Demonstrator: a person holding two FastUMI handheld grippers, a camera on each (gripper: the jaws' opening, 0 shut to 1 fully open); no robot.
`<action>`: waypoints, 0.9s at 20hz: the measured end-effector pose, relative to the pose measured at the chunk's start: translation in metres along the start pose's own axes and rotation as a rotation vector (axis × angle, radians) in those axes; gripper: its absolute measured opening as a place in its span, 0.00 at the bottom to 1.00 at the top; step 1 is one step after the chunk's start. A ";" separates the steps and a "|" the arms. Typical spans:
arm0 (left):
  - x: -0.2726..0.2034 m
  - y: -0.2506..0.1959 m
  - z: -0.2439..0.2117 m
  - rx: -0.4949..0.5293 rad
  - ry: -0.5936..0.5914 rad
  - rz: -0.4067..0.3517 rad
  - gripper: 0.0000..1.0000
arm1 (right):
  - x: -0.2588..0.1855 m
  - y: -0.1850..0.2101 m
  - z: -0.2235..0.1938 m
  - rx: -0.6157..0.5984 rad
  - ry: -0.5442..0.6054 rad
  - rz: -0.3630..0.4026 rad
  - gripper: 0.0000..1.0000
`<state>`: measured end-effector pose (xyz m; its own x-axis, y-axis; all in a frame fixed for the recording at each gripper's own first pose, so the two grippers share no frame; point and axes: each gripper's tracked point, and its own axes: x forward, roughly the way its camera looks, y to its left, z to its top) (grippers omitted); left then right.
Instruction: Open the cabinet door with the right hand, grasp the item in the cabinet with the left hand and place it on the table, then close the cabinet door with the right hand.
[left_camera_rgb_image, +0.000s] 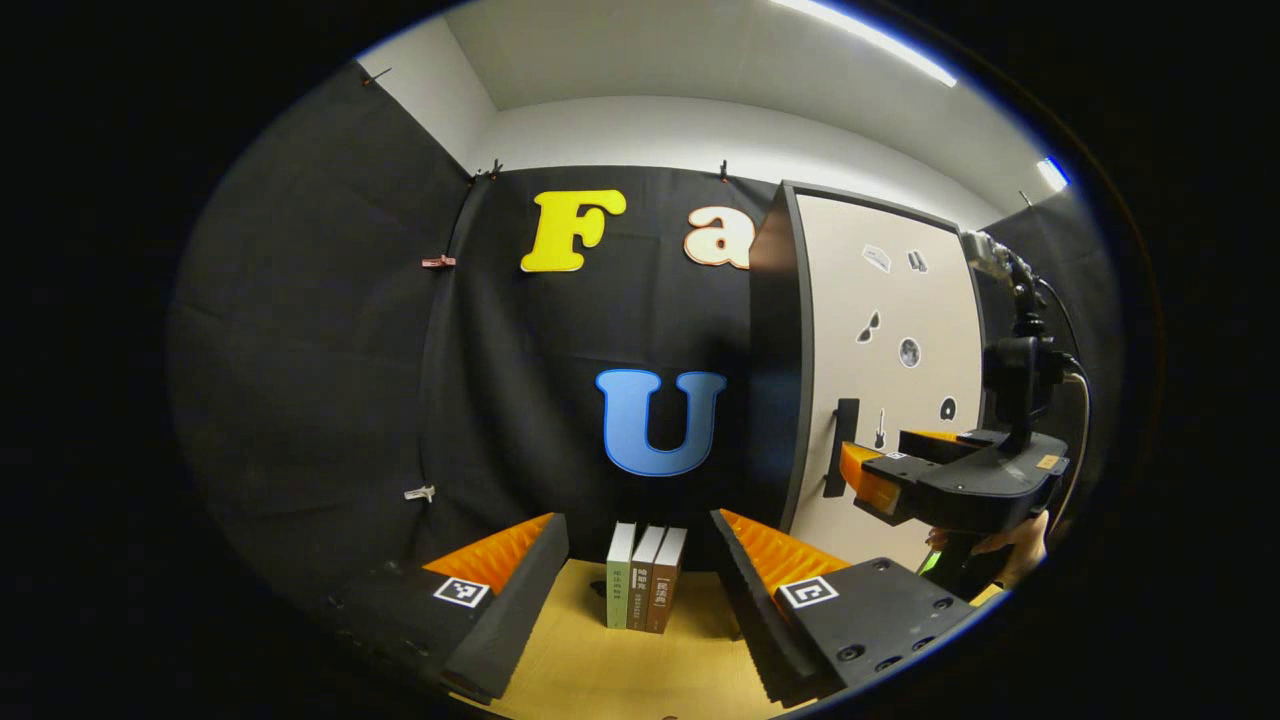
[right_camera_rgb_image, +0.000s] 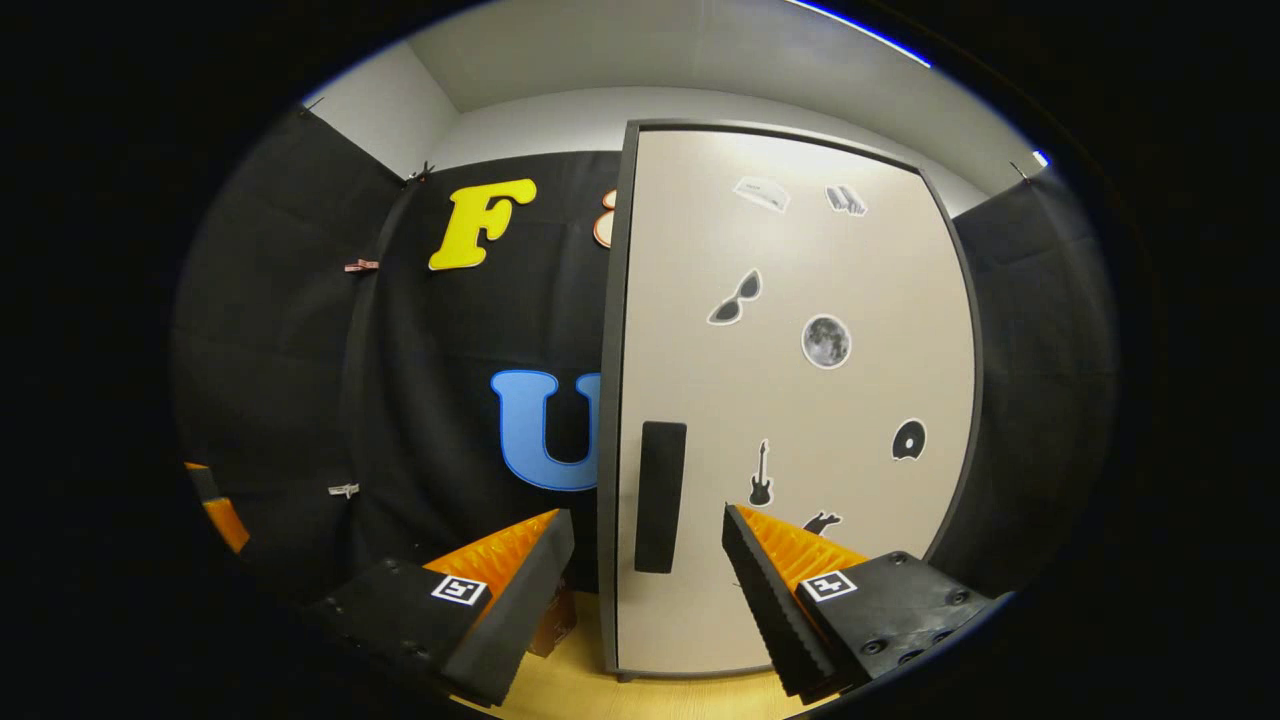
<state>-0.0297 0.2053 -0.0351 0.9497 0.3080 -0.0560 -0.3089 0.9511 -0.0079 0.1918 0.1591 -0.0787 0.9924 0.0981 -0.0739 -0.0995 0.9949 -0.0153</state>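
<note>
**Cabinet door shut, both my claws spread wide**

The cabinet door (right_camera_rgb_image: 790, 400) stands closed in front of me, a pale panel in a dark frame, dotted with small stickers. Its dark upright handle (right_camera_rgb_image: 660, 497) sits low on the door's left edge. Whatever is inside the cabinet is hidden behind that door, so I cannot tell what or where the item is.

In the right gripper view, my right gripper (right_camera_rgb_image: 648, 560) is spread wide and holds nothing; the handle shows in the gap between its two fingers, not touched by either. In the left gripper view I see the same right gripper (left_camera_rgb_image: 880, 470) farther off, just beside the handle (left_camera_rgb_image: 842, 447) of the cabinet (left_camera_rgb_image: 880, 380), with a hand (left_camera_rgb_image: 1010, 550) below it.

My left gripper (left_camera_rgb_image: 640, 570) is also wide open and empty. Between its fingers, farther back, three books (left_camera_rgb_image: 645, 578) stand upright side by side on the wooden table (left_camera_rgb_image: 640, 670), against the black cloth wall (left_camera_rgb_image: 330, 380) and left of the cabinet.
</note>
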 end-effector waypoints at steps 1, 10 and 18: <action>0.001 0.003 0.000 0.000 -0.003 0.007 0.90 | 0.007 -0.002 -0.001 0.005 0.001 -0.008 0.98; -0.002 0.018 -0.006 -0.025 0.003 0.026 0.90 | 0.049 -0.008 -0.018 0.017 0.014 -0.047 0.98; 0.002 0.032 -0.014 -0.025 0.027 0.061 0.90 | 0.071 -0.015 -0.024 0.004 0.003 -0.098 0.94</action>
<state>-0.0381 0.2360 -0.0497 0.9275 0.3642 -0.0837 -0.3676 0.9296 -0.0284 0.2620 0.1505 -0.1076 0.9971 0.0002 -0.0755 -0.0017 0.9998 -0.0191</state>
